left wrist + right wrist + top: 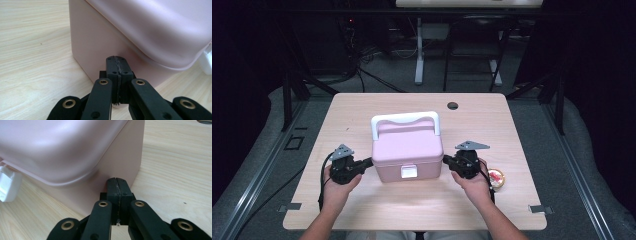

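Presently, a pink lidded storage box (407, 150) with a white handle (405, 120) and a white front latch (408, 172) stands at the middle of the wooden table (362, 210). The left gripper (368, 162) sits at the box's left side, jaws pressed together with nothing between them, tips at the wall below the lid rim. The right gripper (446, 159) mirrors it at the right side, likewise closed and empty. A small round container (496, 177) lies near the right hand (473, 184).
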`<action>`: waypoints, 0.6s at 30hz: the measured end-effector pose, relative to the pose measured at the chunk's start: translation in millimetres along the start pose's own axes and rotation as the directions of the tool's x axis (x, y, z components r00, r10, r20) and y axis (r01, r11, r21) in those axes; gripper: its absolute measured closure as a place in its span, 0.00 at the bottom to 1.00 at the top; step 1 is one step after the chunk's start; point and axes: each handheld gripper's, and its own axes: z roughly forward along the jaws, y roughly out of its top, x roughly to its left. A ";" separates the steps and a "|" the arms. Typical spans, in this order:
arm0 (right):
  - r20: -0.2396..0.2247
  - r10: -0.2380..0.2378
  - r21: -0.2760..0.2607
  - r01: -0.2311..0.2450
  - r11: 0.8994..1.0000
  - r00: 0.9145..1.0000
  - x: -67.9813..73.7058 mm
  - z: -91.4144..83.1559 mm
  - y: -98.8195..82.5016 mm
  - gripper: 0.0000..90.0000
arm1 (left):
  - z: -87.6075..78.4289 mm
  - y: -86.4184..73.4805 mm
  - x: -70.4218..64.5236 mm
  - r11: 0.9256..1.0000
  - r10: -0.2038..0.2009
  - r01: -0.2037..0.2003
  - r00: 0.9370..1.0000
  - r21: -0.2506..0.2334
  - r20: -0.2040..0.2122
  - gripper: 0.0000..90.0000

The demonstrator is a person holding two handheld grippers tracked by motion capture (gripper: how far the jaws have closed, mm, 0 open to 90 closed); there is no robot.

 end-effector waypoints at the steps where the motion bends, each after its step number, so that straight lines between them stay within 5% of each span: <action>1: 0.014 -0.006 0.001 0.006 1.000 1.000 0.8 -4.0 -2.2 1.00 | -0.1 -0.1 -3.5 1.000 0.007 -0.007 1.000 0.008 0.004 1.00; 18: 0.005 -0.024 0.025 0.024 0.999 1.000 14.1 -35.4 -24.5 1.00 | -11.6 -7.9 -16.8 0.999 0.014 -0.017 0.998 0.044 0.067 1.00</action>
